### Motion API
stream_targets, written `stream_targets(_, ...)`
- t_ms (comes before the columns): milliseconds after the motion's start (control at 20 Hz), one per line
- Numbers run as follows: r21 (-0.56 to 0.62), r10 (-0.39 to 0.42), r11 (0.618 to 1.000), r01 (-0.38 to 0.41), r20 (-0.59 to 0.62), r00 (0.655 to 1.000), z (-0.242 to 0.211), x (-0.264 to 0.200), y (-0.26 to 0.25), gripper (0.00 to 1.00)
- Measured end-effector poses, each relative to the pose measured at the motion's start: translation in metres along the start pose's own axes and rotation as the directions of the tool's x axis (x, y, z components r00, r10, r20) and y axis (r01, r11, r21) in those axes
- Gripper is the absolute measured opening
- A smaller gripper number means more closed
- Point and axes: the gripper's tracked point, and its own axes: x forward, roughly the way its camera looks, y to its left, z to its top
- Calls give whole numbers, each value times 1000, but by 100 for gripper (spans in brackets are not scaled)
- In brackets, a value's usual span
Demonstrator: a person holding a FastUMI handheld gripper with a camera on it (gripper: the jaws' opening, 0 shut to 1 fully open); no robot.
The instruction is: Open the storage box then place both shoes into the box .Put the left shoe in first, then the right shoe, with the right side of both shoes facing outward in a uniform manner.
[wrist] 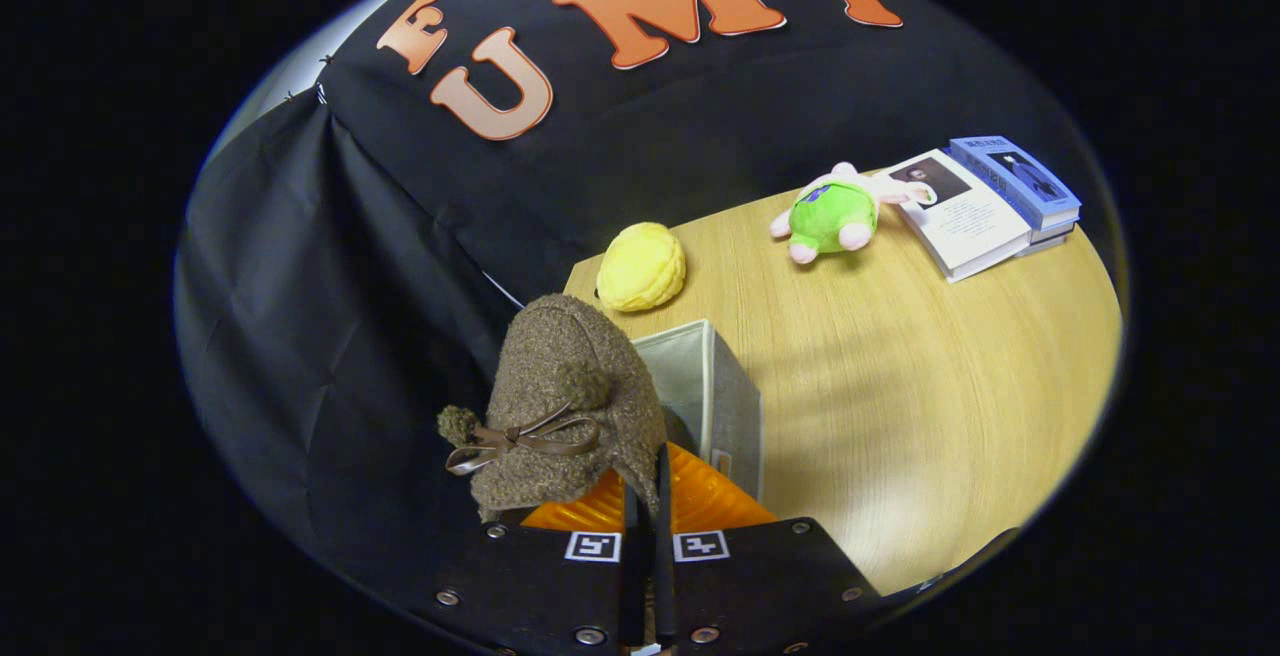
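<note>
At bottom centre, the hand-held gripper [648,506] has its fingers pinched together on the heel edge of a fuzzy brown boucle shoe with a leather bow [560,406], held aloft. It looks light and soft; that rim pinch suits. Just beyond sits the open grey fabric storage box [712,386] on the wooden desk [900,386].
</note>
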Motion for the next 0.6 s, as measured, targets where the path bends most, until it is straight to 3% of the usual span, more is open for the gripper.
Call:
stream_targets(450,1,-98,995,98,-57,994,-23,44,-15,6)
stream_targets(600,48,-73,996,76,-66,995,-25,46,-8,15)
